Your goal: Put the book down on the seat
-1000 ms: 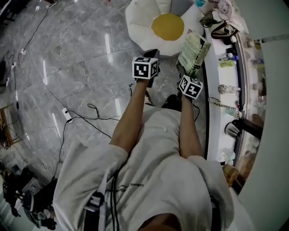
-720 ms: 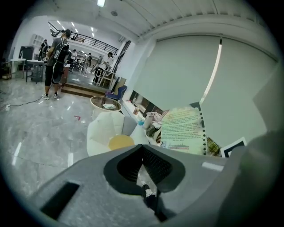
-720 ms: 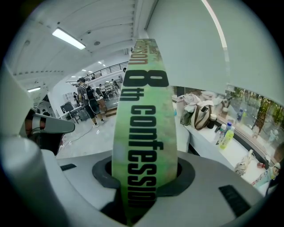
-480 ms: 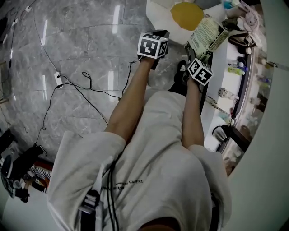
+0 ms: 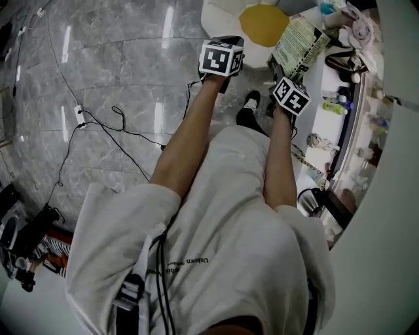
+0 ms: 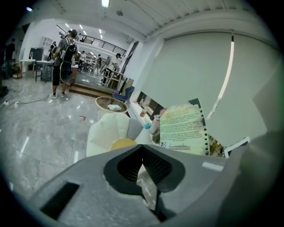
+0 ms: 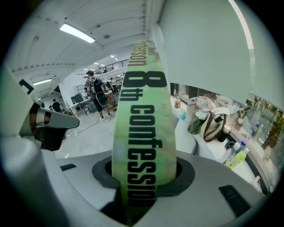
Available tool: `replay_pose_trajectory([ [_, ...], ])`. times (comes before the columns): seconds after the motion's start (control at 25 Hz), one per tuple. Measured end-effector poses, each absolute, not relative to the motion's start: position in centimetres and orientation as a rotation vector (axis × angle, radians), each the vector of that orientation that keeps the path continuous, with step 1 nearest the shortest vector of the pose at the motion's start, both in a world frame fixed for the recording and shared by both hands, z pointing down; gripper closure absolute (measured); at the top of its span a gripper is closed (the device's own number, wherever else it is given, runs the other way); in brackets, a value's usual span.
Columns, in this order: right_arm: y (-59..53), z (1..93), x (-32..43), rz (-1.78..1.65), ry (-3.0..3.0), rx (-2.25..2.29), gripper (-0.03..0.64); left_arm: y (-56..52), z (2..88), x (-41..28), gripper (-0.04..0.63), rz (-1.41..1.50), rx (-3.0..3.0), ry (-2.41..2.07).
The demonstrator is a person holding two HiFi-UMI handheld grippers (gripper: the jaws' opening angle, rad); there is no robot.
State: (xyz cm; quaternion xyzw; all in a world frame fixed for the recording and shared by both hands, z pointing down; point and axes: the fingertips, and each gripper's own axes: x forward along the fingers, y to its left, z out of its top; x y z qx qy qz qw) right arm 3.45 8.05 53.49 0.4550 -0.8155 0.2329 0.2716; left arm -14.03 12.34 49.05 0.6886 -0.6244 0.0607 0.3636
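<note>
Our right gripper [image 5: 280,70] clamped the green paperback book [image 5: 300,44] by its spine, upright at one o'clock, off the white flower-shaped cushion seat [image 5: 219,12] at twelve. Our left gripper [image 5: 229,46] had its jaws pressed together.

Black cables [image 5: 122,128] snake across the grey marble floor [image 5: 118,59].

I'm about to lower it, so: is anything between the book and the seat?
Nothing visible does. The book, clamped in the right gripper, hangs just beside the seat, whose yellow middle shows nothing on it. The left gripper is short of the seat, not between them.
</note>
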Motion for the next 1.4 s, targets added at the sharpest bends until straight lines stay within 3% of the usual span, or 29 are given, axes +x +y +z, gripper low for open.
replay_pose_trajectory([
  [0.44,-2.9,54.0,6.9,0.834,-2.208,1.155,0.456,1.9,47.5,-7.4,0.586,0.369,1.878,-1.647],
  [1.4,-10.8,59.3,7.9,0.95,-2.231,0.754,0.456,-3.9,48.3,-7.0,0.586,0.363,1.512,-1.974],
])
